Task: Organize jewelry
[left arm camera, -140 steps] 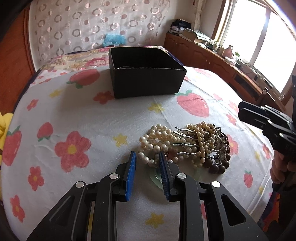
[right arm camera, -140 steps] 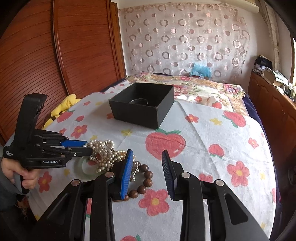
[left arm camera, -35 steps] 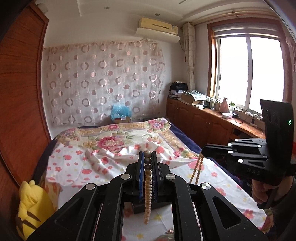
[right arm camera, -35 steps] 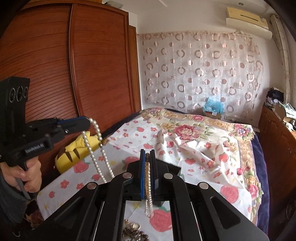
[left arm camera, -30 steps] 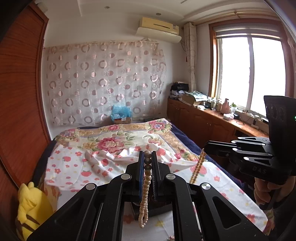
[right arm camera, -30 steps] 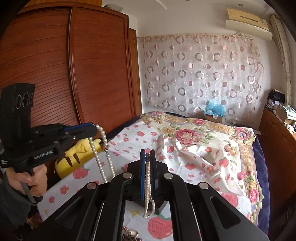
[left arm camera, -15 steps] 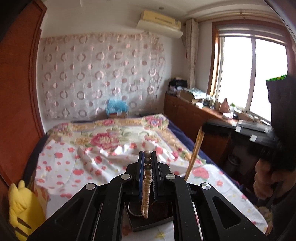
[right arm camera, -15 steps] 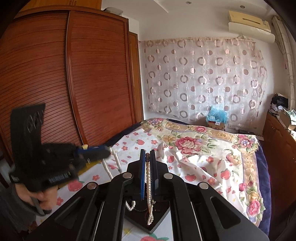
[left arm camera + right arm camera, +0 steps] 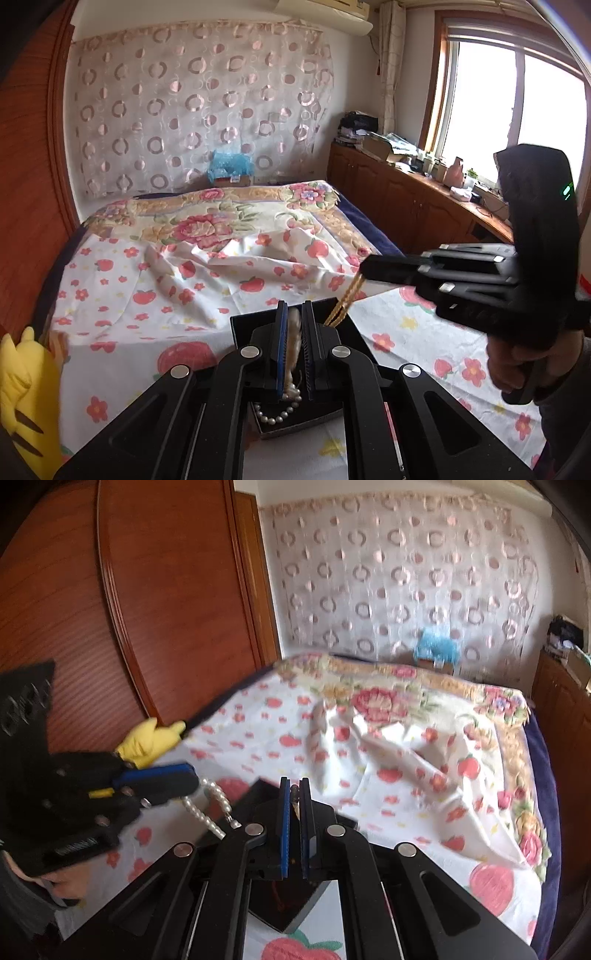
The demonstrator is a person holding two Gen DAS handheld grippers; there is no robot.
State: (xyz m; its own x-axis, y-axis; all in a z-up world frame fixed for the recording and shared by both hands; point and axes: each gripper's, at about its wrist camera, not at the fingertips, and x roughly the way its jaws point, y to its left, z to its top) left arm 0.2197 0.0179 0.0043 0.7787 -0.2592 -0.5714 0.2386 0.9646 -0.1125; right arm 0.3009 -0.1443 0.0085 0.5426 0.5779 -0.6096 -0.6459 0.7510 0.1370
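Observation:
My left gripper (image 9: 293, 314) is shut on a white pearl necklace (image 9: 294, 341) whose lower end rests inside the black box (image 9: 240, 326) below. It also shows in the right wrist view (image 9: 190, 775), with the pearls (image 9: 212, 808) hanging toward the box (image 9: 291, 904). My right gripper (image 9: 294, 784) is shut on a thin tan bead strand (image 9: 294, 790), mostly hidden between the pads. In the left wrist view the right gripper (image 9: 364, 271) holds that tan strand (image 9: 345, 304) slanting down into the box.
The box sits on a bed with a strawberry and flower sheet (image 9: 166, 295). A yellow plush toy (image 9: 22, 387) lies at the left edge. A wooden wardrobe (image 9: 147, 609) stands left, wooden cabinets (image 9: 406, 199) right.
Both grippers have come down over the black box with their strands. The pearls now reach into the box, and the view has tilted from the room toward the bed.

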